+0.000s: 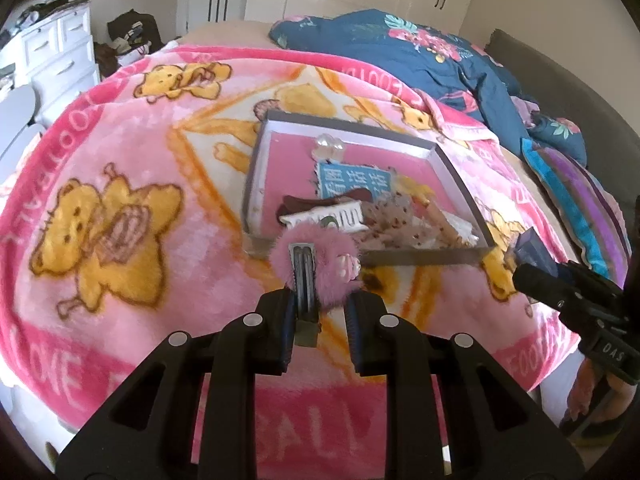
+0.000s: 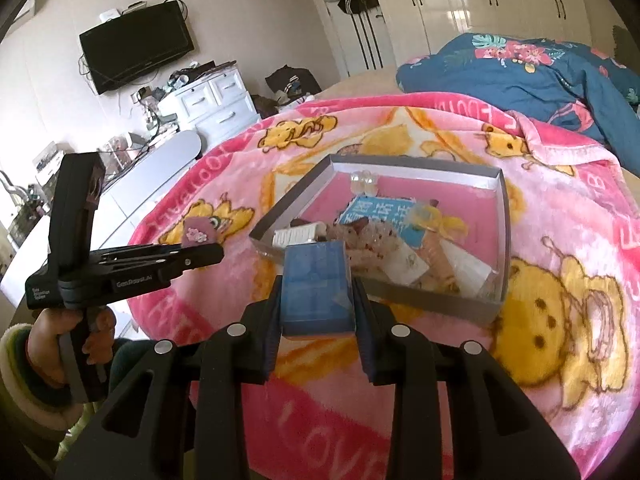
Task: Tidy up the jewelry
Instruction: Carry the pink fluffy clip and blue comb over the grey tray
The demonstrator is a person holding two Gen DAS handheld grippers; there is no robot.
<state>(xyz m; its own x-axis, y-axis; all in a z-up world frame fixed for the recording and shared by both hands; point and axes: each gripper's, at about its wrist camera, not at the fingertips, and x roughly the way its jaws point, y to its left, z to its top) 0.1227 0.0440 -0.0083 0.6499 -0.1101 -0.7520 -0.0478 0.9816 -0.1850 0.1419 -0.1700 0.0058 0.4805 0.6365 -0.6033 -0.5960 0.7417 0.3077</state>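
Left gripper [image 1: 320, 312] nearest, clamped on pink fuzzy hair clip [image 1: 314, 258] just short of gray tray [image 1: 460, 168]'s near left corner; right gripper [image 2: 316, 308] squeezing blue box [image 2: 316, 284] near the tray's front wall. Best: lift both over the wall, release onto bare pink floor, clear of the clutter.

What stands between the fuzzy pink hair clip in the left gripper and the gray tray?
Nothing visible apart from the tray's low near wall. The left gripper holds the hair clip just short of the tray. Inside, clips and cards crowd the near edge; the far pink floor is bare.
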